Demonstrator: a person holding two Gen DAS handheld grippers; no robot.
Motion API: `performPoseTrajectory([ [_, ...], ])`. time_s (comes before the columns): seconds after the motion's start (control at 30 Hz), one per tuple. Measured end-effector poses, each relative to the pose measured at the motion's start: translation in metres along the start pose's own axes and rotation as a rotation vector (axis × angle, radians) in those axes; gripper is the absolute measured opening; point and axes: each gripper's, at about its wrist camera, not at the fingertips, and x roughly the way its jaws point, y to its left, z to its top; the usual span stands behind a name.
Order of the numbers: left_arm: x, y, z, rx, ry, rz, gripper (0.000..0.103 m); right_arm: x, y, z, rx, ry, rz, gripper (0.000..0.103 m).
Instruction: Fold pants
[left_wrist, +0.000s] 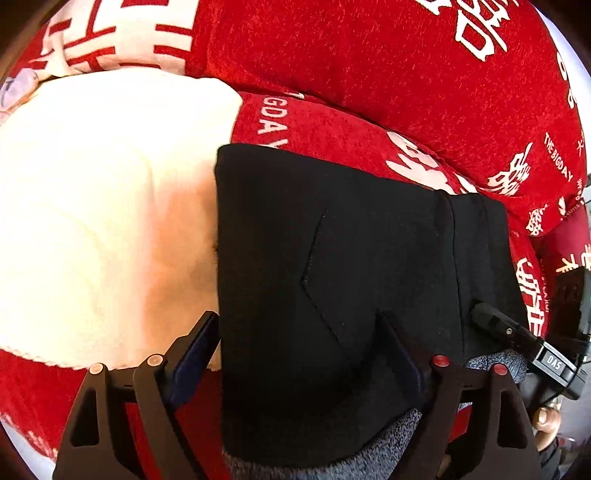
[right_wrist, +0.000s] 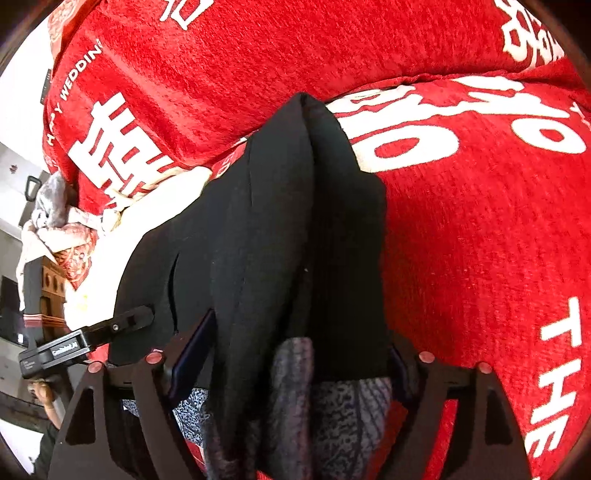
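Pants (left_wrist: 332, 240) lie folded on the red blanket (left_wrist: 369, 74), both jaws spread wide, so next comes smoothing them flat.

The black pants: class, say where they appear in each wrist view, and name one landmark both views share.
Left wrist view: black pants fill centre and lower right, flat on the bed.
Right wrist view: black pants, bunched, run from centre to the bottom edge.
Shared landmark: red blanket with white lettering.

Matt black cloth pants (left_wrist: 332, 258) (fuzzy red blanket (left_wrist: 369, 66))
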Motion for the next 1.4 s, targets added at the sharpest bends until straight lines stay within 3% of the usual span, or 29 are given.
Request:
performPoseTrajectory([
  [0.1,-0.018,0.001,-0.006,-0.005,-0.018,0.043,0.087,-0.018,0.009,-0.001,-0.041,-0.029,-0.083,0.085],
  [0.2,-0.046,0.007,-0.017,-0.035,-0.09,0.054,0.087,-0.05,0.025,-0.014,-0.126,-0.134,-0.162,0.087],
  [0.33,-0.068,0.004,-0.037,-0.052,-0.151,0.038,0.087,-0.071,0.061,-0.041,-0.299,-0.201,-0.147,0.094],
  [0.47,-0.059,-0.022,-0.055,0.036,-0.157,0.062,0.087,-0.061,0.091,-0.063,-0.484,-0.201,-0.171,0.099],
  [0.6,-0.034,-0.029,-0.063,0.065,-0.142,0.196,0.087,-0.057,0.076,-0.061,-0.427,-0.188,-0.164,0.1],
  [0.67,-0.032,-0.02,-0.069,0.019,-0.125,0.152,0.087,-0.07,0.07,-0.062,-0.38,-0.221,-0.133,0.1],
  [0.77,-0.036,-0.013,-0.071,-0.017,-0.134,0.134,0.087,-0.097,0.082,-0.071,-0.434,-0.336,-0.067,0.1],
  [0.93,-0.047,-0.007,-0.065,-0.073,-0.189,0.136,0.087,-0.075,0.094,-0.07,-0.485,-0.259,-0.002,0.1],
  [1.07,-0.04,0.004,-0.064,-0.063,-0.155,0.164,0.087,-0.048,0.067,-0.066,-0.39,-0.168,0.005,0.1],
  [1.13,-0.034,0.007,-0.063,-0.063,-0.138,0.154,0.088,-0.045,0.058,-0.067,-0.364,-0.164,0.032,0.1],
  [1.2,-0.029,0.009,-0.063,-0.068,-0.142,0.204,0.103,-0.043,0.056,-0.072,-0.387,-0.163,0.015,0.1],
  [1.4,-0.018,0.019,-0.064,-0.094,-0.127,0.16,0.103,-0.033,0.051,-0.078,-0.405,-0.163,0.003,0.1],
])
